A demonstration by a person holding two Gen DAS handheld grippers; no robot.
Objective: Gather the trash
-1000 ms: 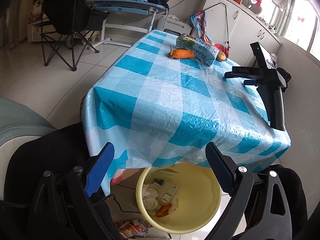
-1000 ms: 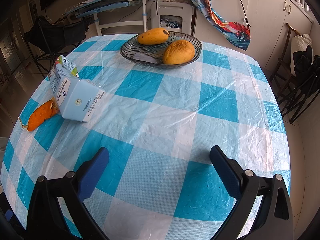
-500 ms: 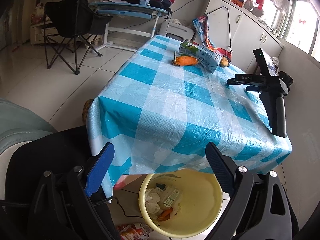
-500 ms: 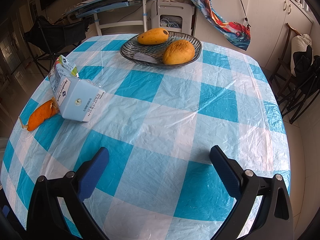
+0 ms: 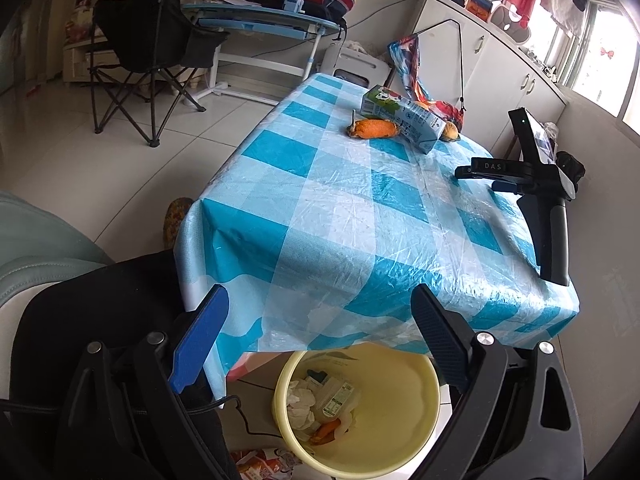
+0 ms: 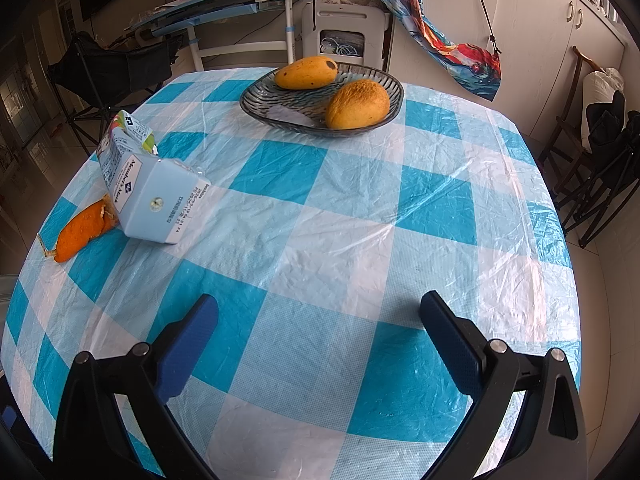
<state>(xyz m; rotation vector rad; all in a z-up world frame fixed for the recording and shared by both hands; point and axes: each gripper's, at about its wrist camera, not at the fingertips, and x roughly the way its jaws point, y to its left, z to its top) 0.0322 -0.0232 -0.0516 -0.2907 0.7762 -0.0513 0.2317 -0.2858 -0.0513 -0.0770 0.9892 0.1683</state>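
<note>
both grippers wide and empty, left gripper (image 5: 320, 336) above yellow plastic bin (image 5: 400, 432), light-blue milk carton (image 6: 148, 188) and orange peel (image 6: 78, 232) uncollected on table.

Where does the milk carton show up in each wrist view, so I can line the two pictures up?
Left wrist: milk carton lies at the table's far end, upper centre-right.
Right wrist: the carton lies on its side at mid-left.
Shared landmark: the orange peel right beside the carton in both views.
</note>
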